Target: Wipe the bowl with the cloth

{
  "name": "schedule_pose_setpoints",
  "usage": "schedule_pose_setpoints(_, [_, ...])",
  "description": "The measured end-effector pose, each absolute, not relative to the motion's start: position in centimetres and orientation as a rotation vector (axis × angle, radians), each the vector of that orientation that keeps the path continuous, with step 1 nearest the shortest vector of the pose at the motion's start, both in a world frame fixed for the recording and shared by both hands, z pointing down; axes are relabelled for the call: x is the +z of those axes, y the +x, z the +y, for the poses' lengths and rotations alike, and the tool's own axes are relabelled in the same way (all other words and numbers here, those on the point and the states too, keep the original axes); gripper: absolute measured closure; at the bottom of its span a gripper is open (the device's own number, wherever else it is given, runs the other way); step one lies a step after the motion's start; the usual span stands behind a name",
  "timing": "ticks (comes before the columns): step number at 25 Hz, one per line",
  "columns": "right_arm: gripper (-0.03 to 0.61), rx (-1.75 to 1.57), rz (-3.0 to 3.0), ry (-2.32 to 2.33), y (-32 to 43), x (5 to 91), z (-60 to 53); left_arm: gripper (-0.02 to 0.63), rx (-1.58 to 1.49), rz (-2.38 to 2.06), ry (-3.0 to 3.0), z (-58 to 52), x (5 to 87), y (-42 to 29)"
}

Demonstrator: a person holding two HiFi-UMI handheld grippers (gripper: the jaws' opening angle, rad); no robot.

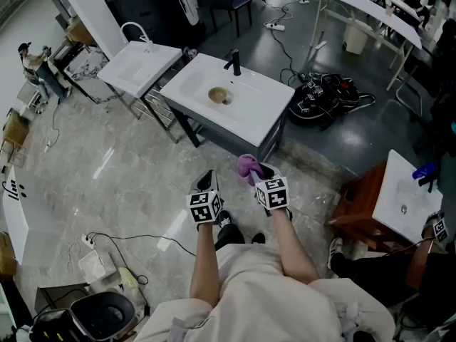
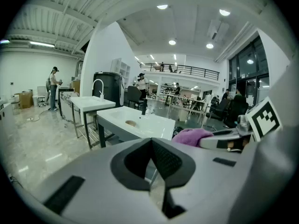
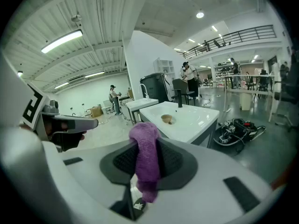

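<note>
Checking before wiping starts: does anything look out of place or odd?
Nothing spilled or broken. The bowl sits in the sink, and the right gripper clamps the purple cloth. Only a heap of cables lies on the floor beside the sink.

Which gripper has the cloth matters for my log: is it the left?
No, the cloth sits pinched in the right gripper, while the left gripper holds nothing.

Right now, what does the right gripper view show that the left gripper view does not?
Only the right gripper view: the right tool seen from behind, its jaws closed on the purple fluffy cloth. Only the left gripper view: the left tool from behind, jaws shut on nothing. Both: the small brown bowl in the white rectangular sink, and that cloth.
</note>
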State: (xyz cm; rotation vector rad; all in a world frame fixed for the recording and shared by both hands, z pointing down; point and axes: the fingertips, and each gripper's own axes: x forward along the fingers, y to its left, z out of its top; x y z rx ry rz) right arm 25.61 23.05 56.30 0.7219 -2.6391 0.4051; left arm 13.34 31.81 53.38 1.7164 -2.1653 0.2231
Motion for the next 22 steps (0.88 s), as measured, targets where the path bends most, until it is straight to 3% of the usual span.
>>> schedule_pose_setpoints(14, [0.491, 0.458, -2.611, 0.815, 24.4, 57.4, 19.9, 0.607, 0.183, -2.127, 1.693, 29.4, 54.9, 10.6])
schedule_pose_setpoints(22, [0.489, 0.608, -2.702, 0.814, 19.0, 56.6, 14.7, 0.607, 0.146, -2.147, 1.673, 24.1, 53.9, 3.2])
